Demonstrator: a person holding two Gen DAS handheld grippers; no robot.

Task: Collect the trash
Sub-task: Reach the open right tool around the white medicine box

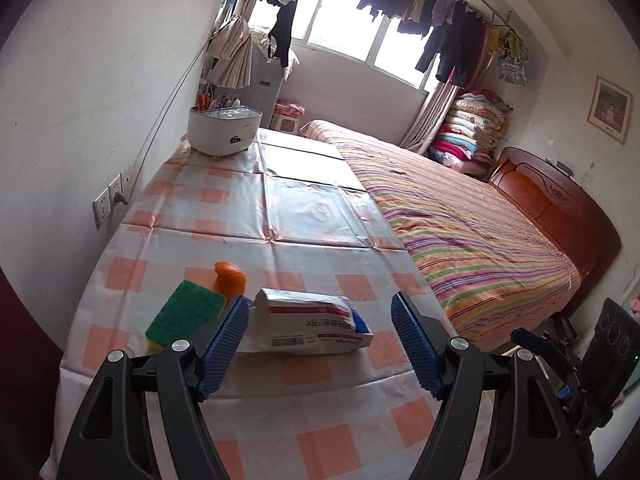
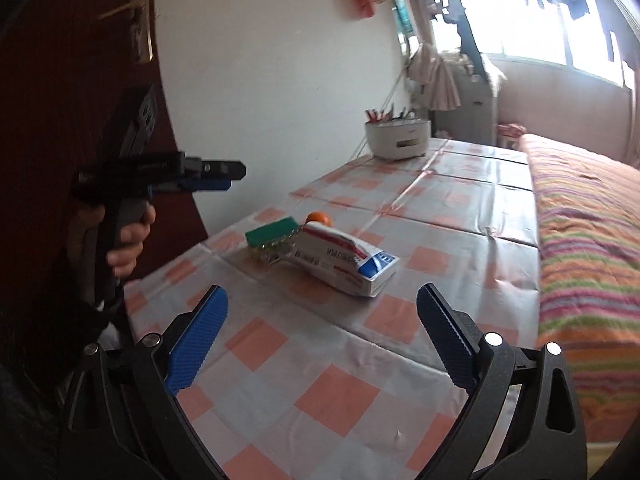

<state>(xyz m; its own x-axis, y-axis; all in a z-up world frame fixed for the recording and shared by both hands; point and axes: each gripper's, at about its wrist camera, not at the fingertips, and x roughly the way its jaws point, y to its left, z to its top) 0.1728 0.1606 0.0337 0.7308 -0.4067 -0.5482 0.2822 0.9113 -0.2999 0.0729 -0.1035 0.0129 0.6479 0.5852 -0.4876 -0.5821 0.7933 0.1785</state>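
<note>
Counter [image 1: 256, 216] is covered with a glossy orange-and-white checked cloth and set against a white wall, a striped bed [image 1: 472, 224] directly alongside. A white pot-like appliance [image 1: 224, 128] is seen at the counter's far end, near a bright window hung with laundry. A wall socket [image 1: 108, 200] is seen beside the counter, a framed picture [image 1: 610, 110] above the wooden headboard.

Landmark: the crumpled white carton [image 1: 316, 322], red-striped with a blue corner, lying on its side near the counter's near edge. A barcode and printed characters are visible on it; the text is too small to be read. A green-and-yellow sponge [image 1: 184, 312] lies just beside the carton; an orange object [image 1: 229, 278] sits behind the two.

Left gripper [image 1: 324, 344]: fingers are spread apart, nothing is held, carton framed between them, contact not shown. Right gripper [image 2: 324, 340]: fingers are spread wide, empty, short of the carton.
</note>
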